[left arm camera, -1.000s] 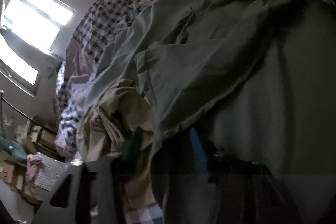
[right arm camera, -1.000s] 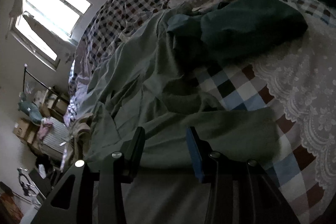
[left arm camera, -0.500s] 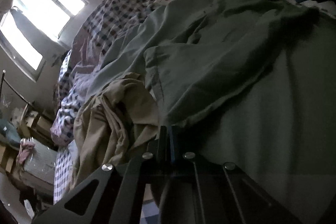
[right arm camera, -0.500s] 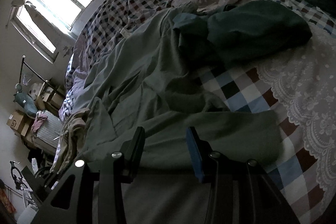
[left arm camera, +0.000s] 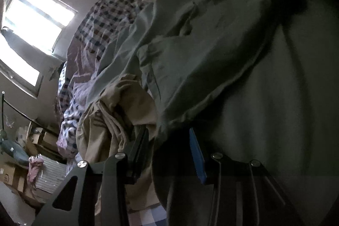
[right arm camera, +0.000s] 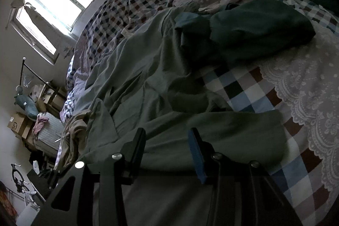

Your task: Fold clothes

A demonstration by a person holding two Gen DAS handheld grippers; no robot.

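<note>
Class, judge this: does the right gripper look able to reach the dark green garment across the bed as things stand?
Probably yes: the right gripper has only the flat grey-green garment between it and the dark green garment, nothing standing in between.

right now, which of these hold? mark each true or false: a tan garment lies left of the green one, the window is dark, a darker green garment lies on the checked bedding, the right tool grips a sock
1. A tan garment lies left of the green garment. True.
2. The window is dark. False: bright daylight comes through it.
3. A darker green garment lies on the checked bedding. True.
4. The right tool grips a sock. False: no sock shows, and its fingers stand apart over green cloth.
5. The left tool is far from any cloth. False: green cloth sits between its opening fingers.
</note>
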